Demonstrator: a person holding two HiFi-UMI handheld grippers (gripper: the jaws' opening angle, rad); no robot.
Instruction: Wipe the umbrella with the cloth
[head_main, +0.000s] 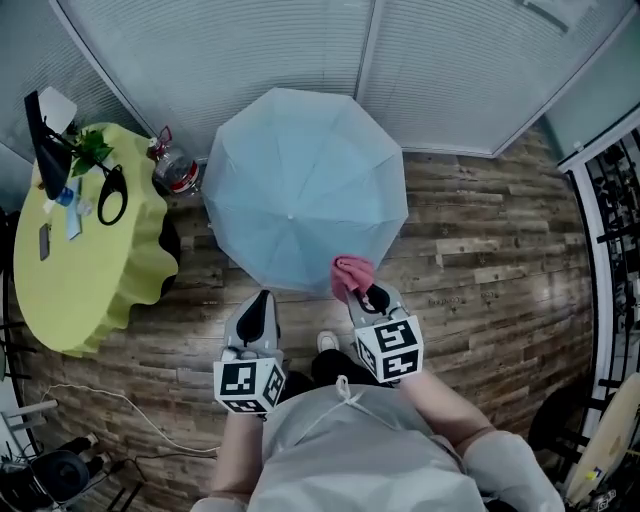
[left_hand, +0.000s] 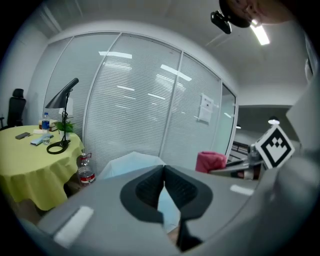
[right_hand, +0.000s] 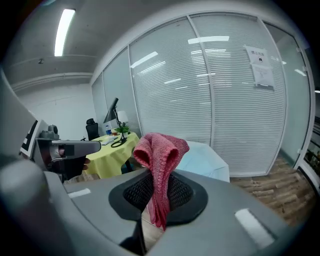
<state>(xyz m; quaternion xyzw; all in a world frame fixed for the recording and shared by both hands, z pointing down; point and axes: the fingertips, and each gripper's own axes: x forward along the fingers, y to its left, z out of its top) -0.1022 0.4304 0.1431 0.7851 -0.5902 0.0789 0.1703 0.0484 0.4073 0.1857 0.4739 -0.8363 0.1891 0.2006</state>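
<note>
Nearest the person, on the near side of the umbrella (head_main: 305, 185), the two grippers are held side by side above the floor (head_main: 480, 250). The left gripper (head_main: 260, 308) sits just off the umbrella's near-left edge. Its fingers (left_hand: 145, 190) are pressed together at the tips with nothing between them, so it plays no part for now.

The right gripper (head_main: 372, 298) is at the umbrella's near-right edge. Its fingers (right_hand: 137, 192) pinch the cloth (right_hand: 160, 150), a pink knitted piece. The cloth rises in a fold above the fingers, and a tail hangs below them. From the head view the cloth (head_main: 350, 272) overlaps the canopy's near rim. Whether it presses on the fabric or hovers over it cannot be told.

The umbrella is open, pale blue, and stands canopy-up on the floor, with its ribs fanning out from the centre. No panel looks any different from the others, so nothing shows how much has been wiped. As a judgement, the cloth is secured and brought to the rim, which puts the work at or near its start. The broad canopy, and above all the far panels, is left to cover.

Beyond the umbrella's left edge a bottle (head_main: 177, 172) stands on the floor. Farther left is a round table (head_main: 110, 270) under a yellow-green cover, with a lamp (head_main: 45, 140) on it. Behind the umbrella runs a glass wall (head_main: 460, 70) with blinds.
</note>
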